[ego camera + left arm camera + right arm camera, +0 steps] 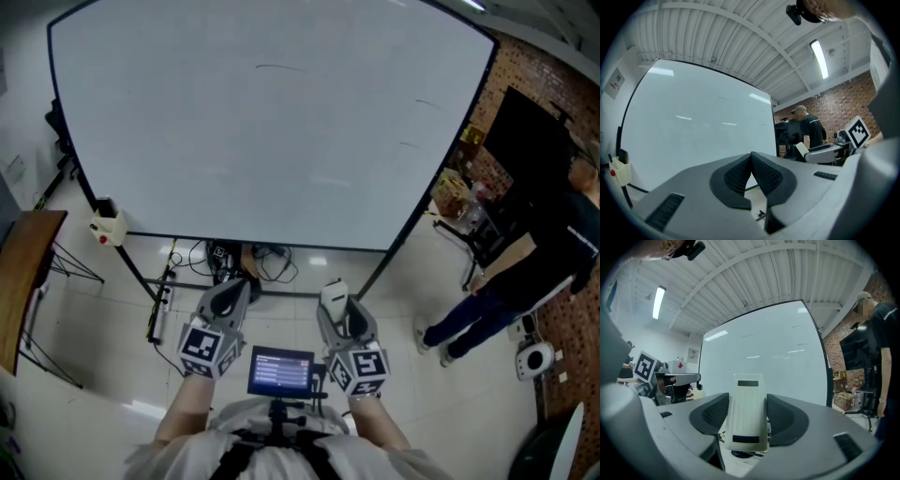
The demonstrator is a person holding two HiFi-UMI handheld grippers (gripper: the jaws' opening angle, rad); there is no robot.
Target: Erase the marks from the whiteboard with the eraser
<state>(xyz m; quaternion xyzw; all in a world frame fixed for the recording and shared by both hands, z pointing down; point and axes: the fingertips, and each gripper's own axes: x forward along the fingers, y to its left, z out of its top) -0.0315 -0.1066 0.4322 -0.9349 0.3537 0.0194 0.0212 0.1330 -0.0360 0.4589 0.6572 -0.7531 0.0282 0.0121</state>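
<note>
Eraser [748, 413], white with a dark bar at each end, stands upright between the jaws of the right gripper [749, 417], which are closed on its two long sides. In the head view the eraser [334, 294] pokes up from that gripper, low in the picture and well short of the whiteboard [272, 131].

The whiteboard fills most of the head view, on a black frame. It is nearly clean: a thin dark stroke [278, 67] lies near its top and two short strokes [419, 124] lie close to its right edge. What they say is too faint to tell.

The left gripper [751, 174] holds nothing; its jaws meet at the tips, with only floor showing below them. In the head view it hangs just left of the right one, both near the person's chest, with a small lit screen [280, 371] between them.

A white holder [108, 226] hangs at the board's lower left corner. Cables [255, 262] lie on the floor under the board. A person [525, 272] in dark clothes stands at the right, by a brick wall [525, 70].
</note>
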